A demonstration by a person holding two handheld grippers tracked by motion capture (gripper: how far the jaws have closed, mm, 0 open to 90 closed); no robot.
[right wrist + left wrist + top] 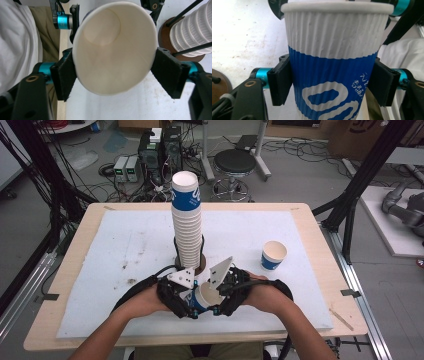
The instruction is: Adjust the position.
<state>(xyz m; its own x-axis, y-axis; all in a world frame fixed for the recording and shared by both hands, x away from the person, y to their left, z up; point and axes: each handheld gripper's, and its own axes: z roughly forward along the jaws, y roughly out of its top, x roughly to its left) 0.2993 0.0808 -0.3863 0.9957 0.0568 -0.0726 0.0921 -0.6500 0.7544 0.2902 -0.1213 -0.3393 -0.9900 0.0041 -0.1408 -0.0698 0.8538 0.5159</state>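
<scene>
Desk, white mat [125, 245] | paper cup [204, 296] held near front edge, between both hands; mouth tilted toward right gripper [113, 75], clamped near rim; left gripper [329, 83] clamped on blue band | cup stack [187, 225] just behind; single cup [273, 255] right.

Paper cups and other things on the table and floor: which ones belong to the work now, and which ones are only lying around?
In the job:
- held cup, gripped by left gripper and right gripper
- cup stack on its brown stand
- single cup

Lying about:
- stool
- floor electronics
</scene>
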